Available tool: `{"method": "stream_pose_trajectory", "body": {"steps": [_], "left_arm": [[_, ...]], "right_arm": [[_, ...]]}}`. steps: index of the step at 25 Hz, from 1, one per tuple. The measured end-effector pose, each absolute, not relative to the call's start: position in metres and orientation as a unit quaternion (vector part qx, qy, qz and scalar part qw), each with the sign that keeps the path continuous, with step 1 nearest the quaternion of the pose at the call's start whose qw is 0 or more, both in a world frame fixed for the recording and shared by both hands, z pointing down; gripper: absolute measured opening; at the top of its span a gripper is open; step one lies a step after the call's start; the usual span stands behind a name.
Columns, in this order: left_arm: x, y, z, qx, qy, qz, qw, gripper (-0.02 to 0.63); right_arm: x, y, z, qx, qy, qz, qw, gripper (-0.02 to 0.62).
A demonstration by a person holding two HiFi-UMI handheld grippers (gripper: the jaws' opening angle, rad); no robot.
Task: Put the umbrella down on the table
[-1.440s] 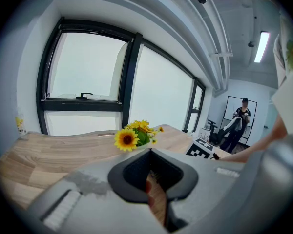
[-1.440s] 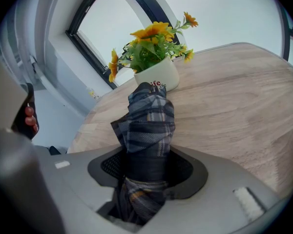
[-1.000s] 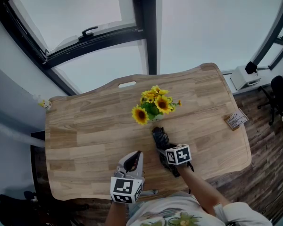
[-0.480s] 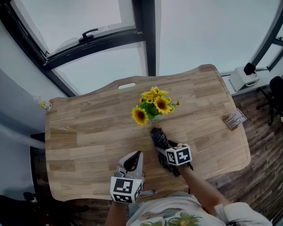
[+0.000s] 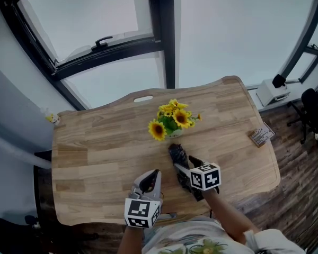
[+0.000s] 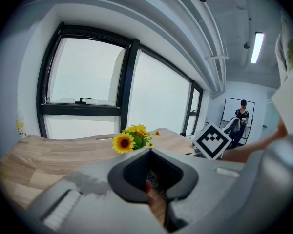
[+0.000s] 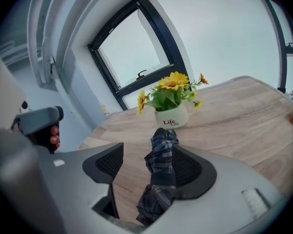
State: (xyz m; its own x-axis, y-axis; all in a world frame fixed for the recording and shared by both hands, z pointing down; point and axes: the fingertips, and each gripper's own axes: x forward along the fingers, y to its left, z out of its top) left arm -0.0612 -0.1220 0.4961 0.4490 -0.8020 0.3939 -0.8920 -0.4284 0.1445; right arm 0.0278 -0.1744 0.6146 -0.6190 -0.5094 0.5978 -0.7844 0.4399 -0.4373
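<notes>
The folded dark plaid umbrella (image 5: 178,155) lies on the wooden table (image 5: 95,152), its tip towards the flower pot. In the right gripper view the umbrella (image 7: 161,172) shows between and below the jaws, close to the right pad, with neither pad pressing on it. My right gripper (image 5: 186,171) hovers open above it; its jaws have just been opening wide, then eased in slightly. My left gripper (image 5: 150,179) hangs over the table's near edge, left of the umbrella, its jaws together and nothing held; from its own camera the left gripper (image 6: 150,152) points at the flowers.
A white pot of yellow sunflowers (image 5: 172,121) stands mid-table just beyond the umbrella's tip, and the sunflower pot (image 7: 172,115) shows straight ahead in the right gripper view. A small booklet (image 5: 262,135) lies at the right edge. Windows rise behind the table. A person (image 6: 241,115) stands far off.
My right gripper has lifted off the umbrella and opened wider; the umbrella stays lying on the table. My left gripper has not moved.
</notes>
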Motion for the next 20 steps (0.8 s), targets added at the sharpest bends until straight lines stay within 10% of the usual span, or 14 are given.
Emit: {"method": "stream_pose_trajectory", "body": {"steps": [20], "left_arm": [[-0.049,-0.078,0.47,0.843,-0.509,0.111,0.138,0.0]], "right_arm": [[0.036,-0.115,0.498,0.413,-0.877,0.223,0.104,0.0]]}}
